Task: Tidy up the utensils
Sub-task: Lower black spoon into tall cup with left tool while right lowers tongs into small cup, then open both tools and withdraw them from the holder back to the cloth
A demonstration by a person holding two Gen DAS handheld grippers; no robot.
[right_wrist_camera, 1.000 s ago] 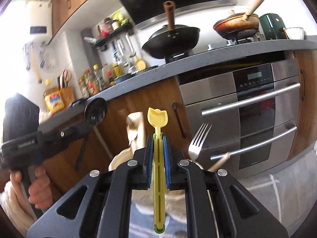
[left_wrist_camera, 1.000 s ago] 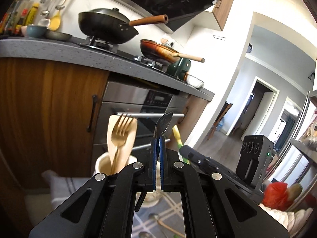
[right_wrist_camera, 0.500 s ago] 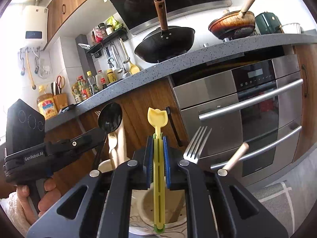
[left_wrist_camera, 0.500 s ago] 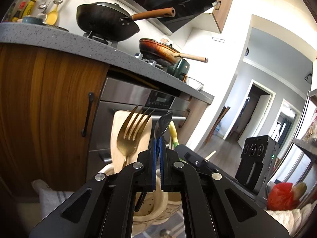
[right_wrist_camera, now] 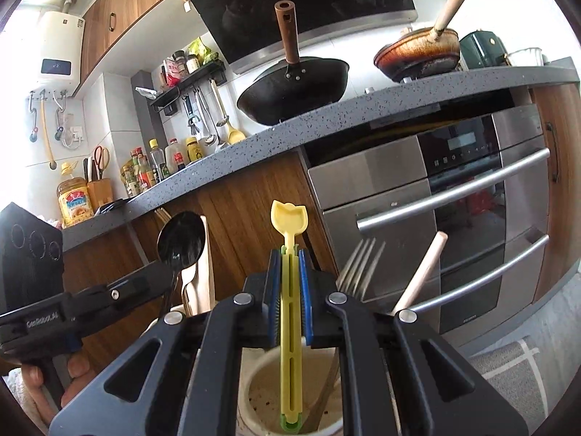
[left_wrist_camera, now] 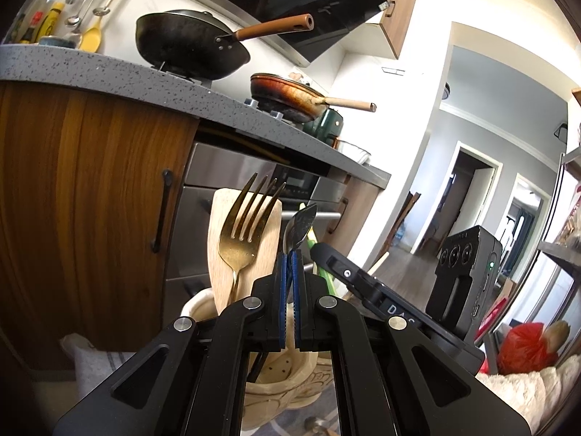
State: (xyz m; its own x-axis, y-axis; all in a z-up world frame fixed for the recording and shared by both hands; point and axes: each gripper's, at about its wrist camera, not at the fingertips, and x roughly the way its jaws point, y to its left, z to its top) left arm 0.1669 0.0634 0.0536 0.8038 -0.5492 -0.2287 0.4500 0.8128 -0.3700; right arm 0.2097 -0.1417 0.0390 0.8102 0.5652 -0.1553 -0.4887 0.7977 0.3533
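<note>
A cream holder (left_wrist_camera: 287, 381) stands on the floor before the oven (right_wrist_camera: 454, 218), crowded with a gold fork (left_wrist_camera: 243, 232), a wooden spatula (left_wrist_camera: 221, 254) and a wooden stick (right_wrist_camera: 421, 272). The left gripper (left_wrist_camera: 289, 254) is clenched on a dark spoon (left_wrist_camera: 301, 223), bowl up, handle running down into the holder. The right gripper (right_wrist_camera: 289, 254) clamps a yellow clip (right_wrist_camera: 290, 290) upright over the holder's mouth, tulip end up.
</note>
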